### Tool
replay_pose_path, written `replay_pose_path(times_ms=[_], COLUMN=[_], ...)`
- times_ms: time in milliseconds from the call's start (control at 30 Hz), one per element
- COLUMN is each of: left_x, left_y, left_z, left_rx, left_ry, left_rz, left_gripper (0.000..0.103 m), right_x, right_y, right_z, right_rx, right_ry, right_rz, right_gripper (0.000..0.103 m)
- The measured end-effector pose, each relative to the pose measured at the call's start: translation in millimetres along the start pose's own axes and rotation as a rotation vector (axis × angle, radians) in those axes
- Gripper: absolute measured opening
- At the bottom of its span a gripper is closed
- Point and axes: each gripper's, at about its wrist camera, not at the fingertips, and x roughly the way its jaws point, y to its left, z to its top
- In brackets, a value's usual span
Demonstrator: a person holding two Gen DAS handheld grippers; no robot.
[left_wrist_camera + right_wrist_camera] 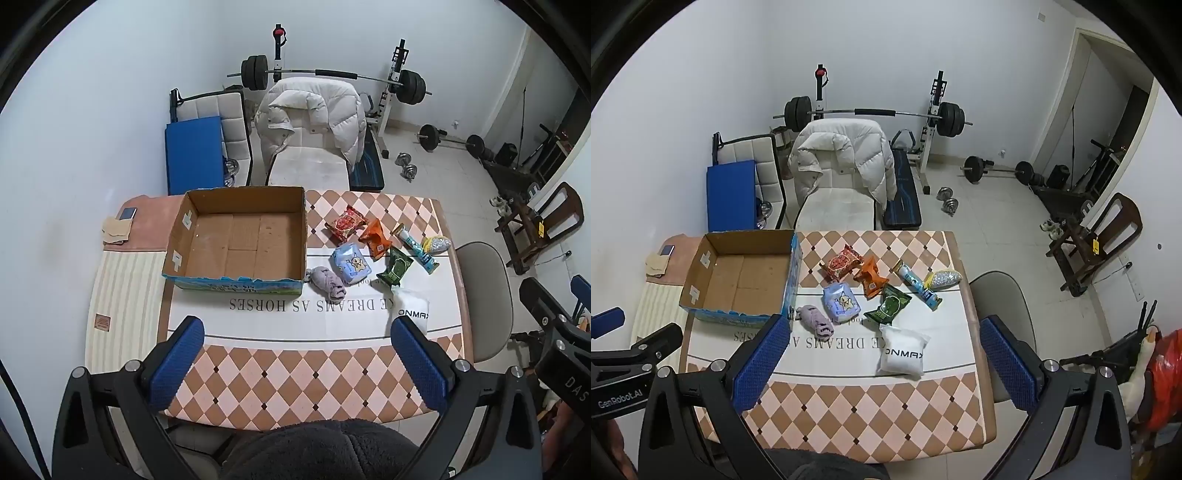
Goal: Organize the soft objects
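- The left tongs hang above the near edge of the checkered bench, blue-padded jaws spread wide and holding nothing.
- The right tongs sit beside them at about the same height, also splayed apart and empty.
- The open brown cardboard box with a blue printed rim stands on the left part of the bench, and I see nothing inside it.
- The soft things lie in a loose cluster just right of the box: a rolled grey-lilac cloth, a pale blue pouch with a cartoon figure, a red snack bag, an orange snack bag, a dark green packet, a long slim blue-and-white tube pack, a small bag of silvery beads with a yellow end, and a white pillowy pouch with black lettering.
- The white pouch is the nearest item to both tongs. In the right wrist view it lies straight ahead between the jaws, while in the left view it peeks out past the right-hand pad.
- So I judge the right hand better placed to reach it; the box then lies away to that hand's left.
- The pouch's longer side seems to run roughly away from the tongs, so a straight reach would close across its narrower width.
- The rolled cloth touches, or nearly touches, the box's near right corner, with its long axis slanting toward the front right.
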Motion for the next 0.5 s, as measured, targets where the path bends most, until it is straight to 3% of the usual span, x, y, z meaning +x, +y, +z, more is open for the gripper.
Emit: replay_pose_path(times_ms=[500], left_x=[-10.7], left_y=[-1.2], left_z=[5.0], left_rx=[-0.011], left_ry=[-0.017], left_rz=[-0.010], left_gripper=[0.103], right_x=[-8.1], right_y=[3.3], right_z=[-3.7], right_rx=[0.006], right_ry=[-0.020], right_rz=[0.007], right_gripper=[0.103])
